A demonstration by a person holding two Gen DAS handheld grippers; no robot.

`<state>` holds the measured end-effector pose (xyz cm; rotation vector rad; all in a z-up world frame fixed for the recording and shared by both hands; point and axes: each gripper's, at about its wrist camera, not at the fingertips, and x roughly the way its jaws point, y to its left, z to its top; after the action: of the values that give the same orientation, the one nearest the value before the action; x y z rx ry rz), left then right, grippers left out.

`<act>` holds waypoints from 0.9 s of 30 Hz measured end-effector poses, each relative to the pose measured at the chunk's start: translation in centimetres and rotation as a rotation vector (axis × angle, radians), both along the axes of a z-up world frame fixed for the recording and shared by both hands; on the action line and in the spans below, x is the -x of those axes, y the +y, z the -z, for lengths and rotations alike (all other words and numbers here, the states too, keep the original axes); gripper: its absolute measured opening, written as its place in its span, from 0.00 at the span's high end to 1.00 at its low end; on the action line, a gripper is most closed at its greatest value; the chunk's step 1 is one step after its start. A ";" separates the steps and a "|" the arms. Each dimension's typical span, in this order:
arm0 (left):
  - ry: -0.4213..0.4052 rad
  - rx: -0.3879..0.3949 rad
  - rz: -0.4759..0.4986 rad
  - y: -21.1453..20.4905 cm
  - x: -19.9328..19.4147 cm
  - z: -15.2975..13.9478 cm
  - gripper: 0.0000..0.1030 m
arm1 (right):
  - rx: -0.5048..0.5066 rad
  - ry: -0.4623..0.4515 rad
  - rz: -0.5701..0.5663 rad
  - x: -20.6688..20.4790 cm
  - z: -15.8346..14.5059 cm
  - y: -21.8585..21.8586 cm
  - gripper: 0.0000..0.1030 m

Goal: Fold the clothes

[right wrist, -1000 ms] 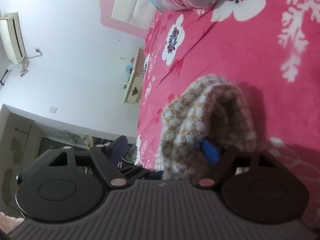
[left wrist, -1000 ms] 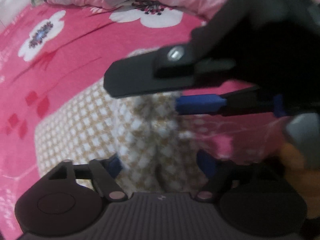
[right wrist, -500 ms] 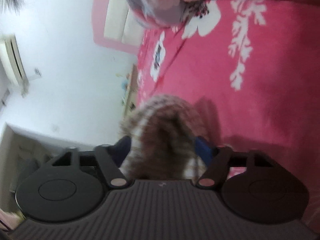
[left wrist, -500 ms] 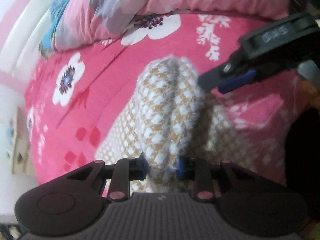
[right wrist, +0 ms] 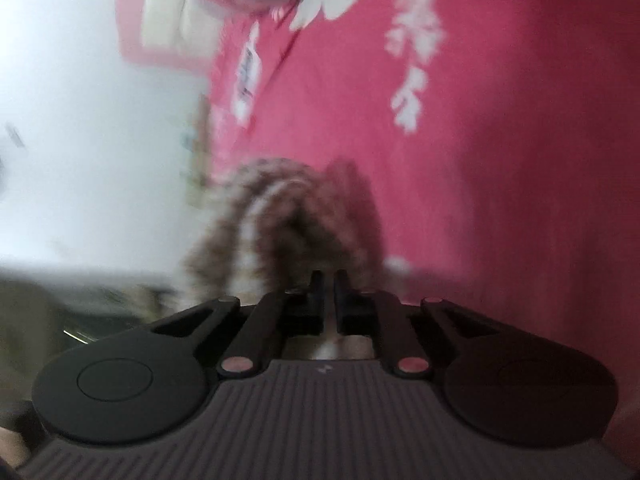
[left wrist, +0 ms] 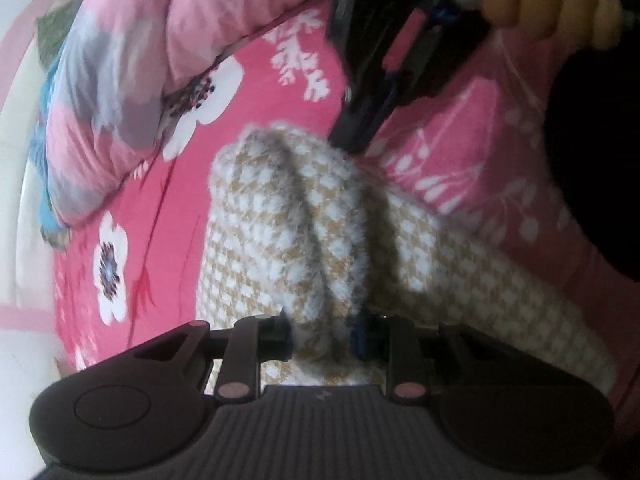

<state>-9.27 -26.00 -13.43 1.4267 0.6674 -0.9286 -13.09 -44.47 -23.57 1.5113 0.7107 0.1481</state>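
Both grippers have narrowed since the earlier frame: left gripper [left wrist: 322, 334] pinches the checked knit garment [left wrist: 288, 216] at centre on the pink floral bed [left wrist: 168, 208]; right gripper [right wrist: 329, 292] pinches its far edge. Only the left view shows the person's hand [left wrist: 556, 8], upper right.

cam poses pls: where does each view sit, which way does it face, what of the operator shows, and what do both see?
Left wrist: behind the left claw, tilted down at the checked knit garment on the pink floral bedspread; shows the right claw and the hand holding it.
Right wrist: behind the right claw, facing across the bed, blurred; no hand clearly shows.
Shared: both claws pinch bunched folds of the garment; both see the bedspread and quilt.
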 end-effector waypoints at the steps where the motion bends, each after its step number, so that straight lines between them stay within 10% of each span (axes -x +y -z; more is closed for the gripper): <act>1: -0.004 0.008 -0.003 0.1 0.1 0.0 0.74 | -0.097 -0.006 0.049 0.6 0.7 -0.5 0.86; 4: -0.020 0.030 -0.006 0.3 0.4 0.6 0.73 | -0.214 -0.007 0.111 0.6 1.4 -1.2 0.49; 10: -0.059 0.075 -0.001 0.4 1.4 2.0 0.73 | -0.093 0.029 -0.024 -3.3 -2.2 0.4 0.20; 16: -0.107 0.156 -0.015 0.9 2.6 3.1 0.70 | 0.312 0.150 -0.203 -6.7 -7.7 5.3 0.20; 19: -0.112 0.196 -0.045 1.6 2.3 1.9 0.71 | 0.409 0.221 -0.242 -7.9 -7.7 7.5 0.49; 25: -0.071 0.222 -0.107 3.2 1.5 0.0 0.72 | -0.086 -0.040 -0.064 -4.7 -4.5 5.7 0.56; 27: -0.033 0.219 -0.084 3.2 2.0 1.5 0.70 | -0.071 0.054 -0.053 -3.6 -1.3 5.6 0.59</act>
<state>-11.31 -22.81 -14.97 1.2080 0.5783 -0.8823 -9.51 -38.86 -22.29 1.5695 0.7965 0.1745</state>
